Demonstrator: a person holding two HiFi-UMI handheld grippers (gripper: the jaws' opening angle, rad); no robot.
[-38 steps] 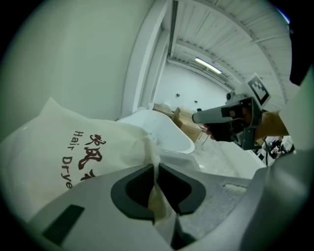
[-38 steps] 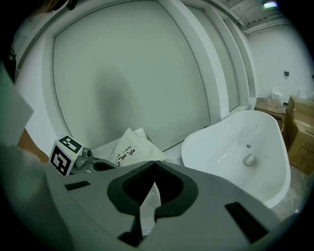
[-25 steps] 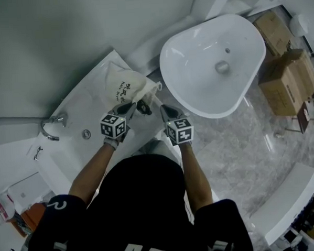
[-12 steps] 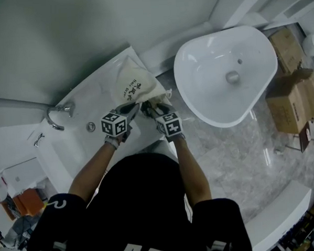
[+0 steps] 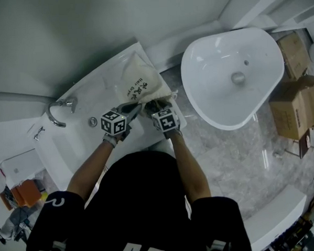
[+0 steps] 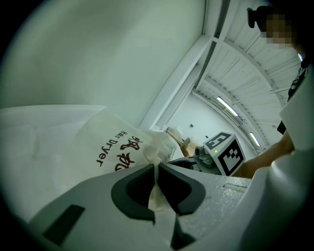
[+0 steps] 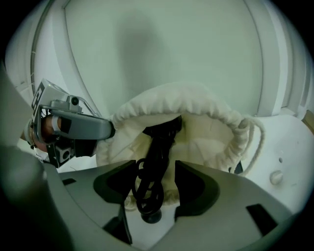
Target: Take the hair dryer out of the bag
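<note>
Left claw [image 6: 156,184] is clamped on a fold of cloth at the rim of the bag [image 5: 136,84]. Right claw [image 7: 154,184] sits just beside it, aimed into the bag's open mouth, with its jaws opening. The black hair dryer [image 7: 159,142] and its coiled cord lie between the right claw's pads, which aren't pressing on them. The dryer is mostly inside the bag, straight ahead of the right claw. The bag body lies on the white table [image 5: 99,83] beyond both claws.
</note>
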